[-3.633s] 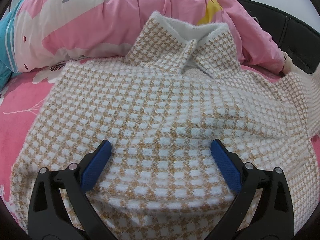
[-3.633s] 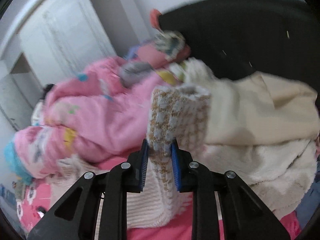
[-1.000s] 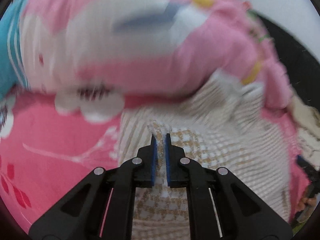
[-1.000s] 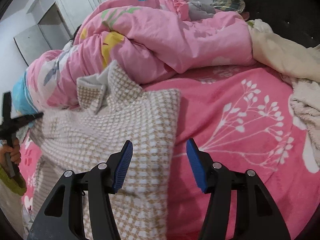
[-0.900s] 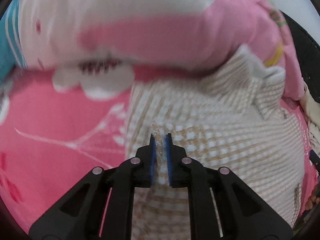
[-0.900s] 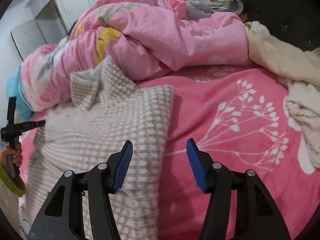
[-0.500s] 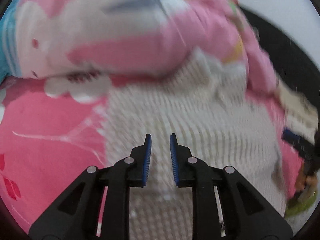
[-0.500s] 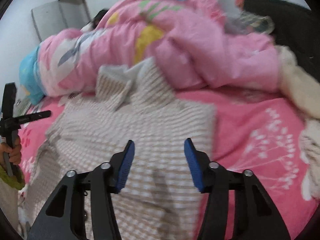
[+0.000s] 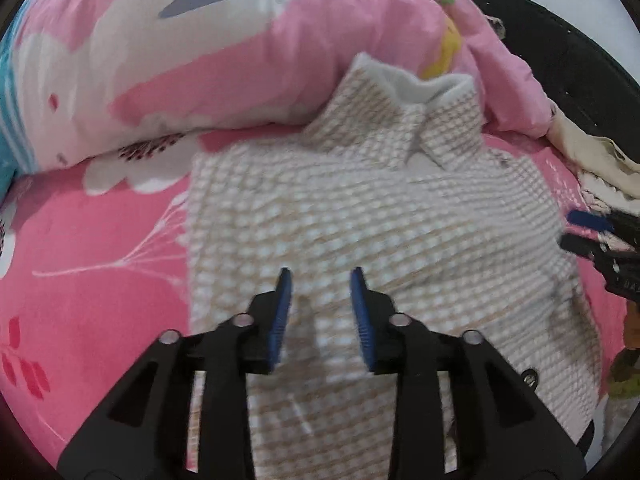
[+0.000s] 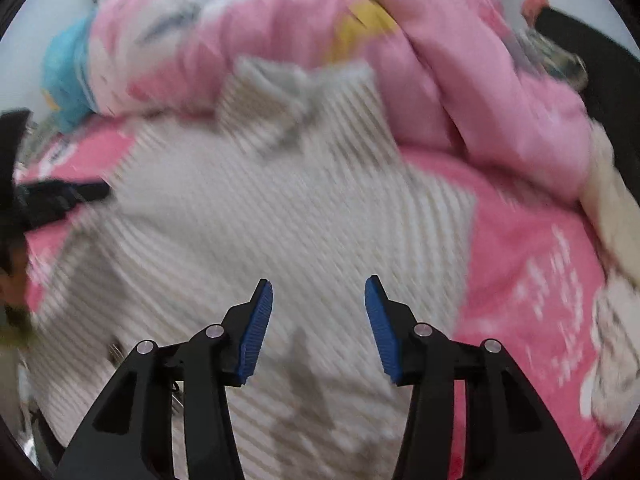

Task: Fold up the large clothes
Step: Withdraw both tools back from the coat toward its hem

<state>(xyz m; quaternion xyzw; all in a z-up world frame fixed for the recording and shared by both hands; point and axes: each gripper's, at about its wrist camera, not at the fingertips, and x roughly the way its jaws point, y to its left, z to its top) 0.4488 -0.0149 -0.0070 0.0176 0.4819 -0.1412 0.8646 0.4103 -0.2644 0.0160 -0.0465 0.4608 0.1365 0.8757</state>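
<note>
A beige-and-white checked sweater [image 9: 360, 208] lies flat on the pink bedsheet [image 9: 100, 264], its collar [image 9: 416, 96] toward the heaped duvet and both sleeves folded in over the body. My left gripper [image 9: 320, 280] hovers over the sweater's lower middle; its jaws are opening with nothing between the blue pads. In the blurred right wrist view the same sweater [image 10: 260, 220] fills the centre. My right gripper [image 10: 318, 292] is open above it, empty. The right gripper's blue tip [image 9: 588, 220] shows at the sweater's right edge in the left wrist view.
A bunched pink patterned duvet [image 9: 240, 40] rises behind the collar. A black headboard [image 9: 580, 52] curves at the upper right, with cream blankets [image 9: 596, 160] beside it. Pink sheet [image 10: 540, 264] lies bare right of the sweater. The other gripper's black body [image 10: 44, 196] shows at the left edge.
My left gripper let go of the sweater's folded edge, opened, and moved right over the body. The right gripper swung left from the sweater's right edge to above its middle.
</note>
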